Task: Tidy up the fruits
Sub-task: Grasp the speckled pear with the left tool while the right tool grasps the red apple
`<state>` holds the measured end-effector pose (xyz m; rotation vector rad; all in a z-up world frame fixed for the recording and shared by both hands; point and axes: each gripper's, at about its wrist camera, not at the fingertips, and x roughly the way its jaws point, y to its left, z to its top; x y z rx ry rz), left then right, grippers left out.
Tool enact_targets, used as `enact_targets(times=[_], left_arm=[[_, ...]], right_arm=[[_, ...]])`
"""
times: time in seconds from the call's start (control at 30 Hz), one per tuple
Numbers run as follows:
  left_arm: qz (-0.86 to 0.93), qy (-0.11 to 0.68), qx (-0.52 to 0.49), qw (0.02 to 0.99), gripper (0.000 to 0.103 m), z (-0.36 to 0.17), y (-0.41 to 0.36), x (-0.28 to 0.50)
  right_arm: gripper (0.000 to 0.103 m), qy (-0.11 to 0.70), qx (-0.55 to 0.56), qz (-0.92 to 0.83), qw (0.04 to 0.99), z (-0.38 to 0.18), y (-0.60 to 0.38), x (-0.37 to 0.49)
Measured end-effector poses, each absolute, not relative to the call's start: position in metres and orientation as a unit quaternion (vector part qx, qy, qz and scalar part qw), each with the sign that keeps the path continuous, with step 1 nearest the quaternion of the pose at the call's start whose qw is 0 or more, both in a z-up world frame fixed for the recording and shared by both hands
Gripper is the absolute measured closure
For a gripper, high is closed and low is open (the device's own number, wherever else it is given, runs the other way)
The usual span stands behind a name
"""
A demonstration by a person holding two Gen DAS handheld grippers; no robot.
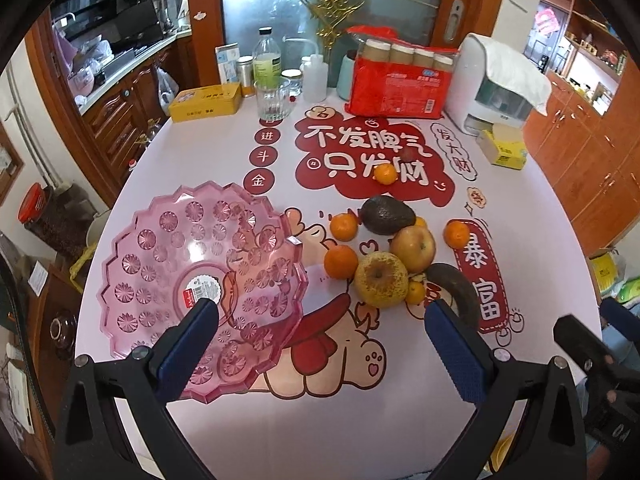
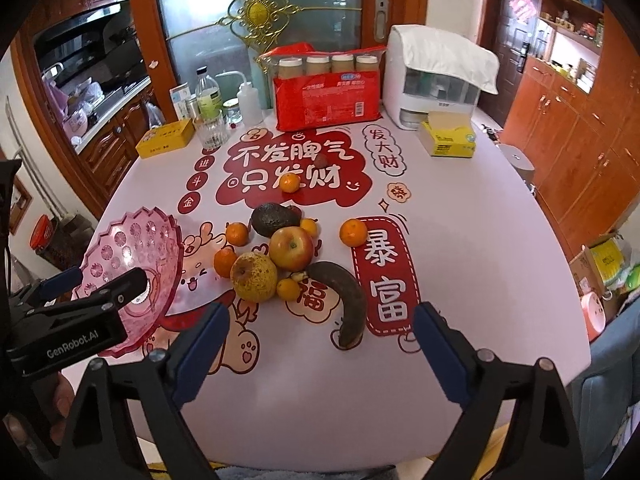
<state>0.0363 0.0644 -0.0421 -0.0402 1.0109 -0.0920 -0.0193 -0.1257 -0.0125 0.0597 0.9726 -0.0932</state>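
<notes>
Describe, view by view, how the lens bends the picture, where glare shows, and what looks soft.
Left wrist view: the table edge bows into a curve, dark vignette fills the corners, window light washes out the top, and the pink plate glints. Right wrist view: same barrel bend; the apple stays sharp, while the shelves at far right look soft.

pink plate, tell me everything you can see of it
The pink plate is clear, faceted plastic with a scalloped rim, moulded flower medallions and a round sticker at its centre. It is empty and tilted, its far edge raised off the table. It lies left of the fruit pile. The left hand-held gripper has a finger on each face near the centre; an actual grip is unclear.
</notes>
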Motion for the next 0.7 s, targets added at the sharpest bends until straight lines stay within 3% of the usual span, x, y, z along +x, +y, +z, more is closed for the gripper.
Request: enact_targets(times=[0.5, 0.7], left_arm=[[-0.032, 0.543, 0.007, 0.839, 0.001, -0.114, 0.024, 0.087], [-0.019, 0.567, -0.044, 0.823, 0.001, -0.159, 0.009, 0.117]], right_arm=[[0.01, 0.526, 0.053, 0.033, 0.848, -0.085, -0.163, 0.088], [0.011, 0.546, 0.073, 0.047, 0.833, -0.118, -0.175, 0.125]])
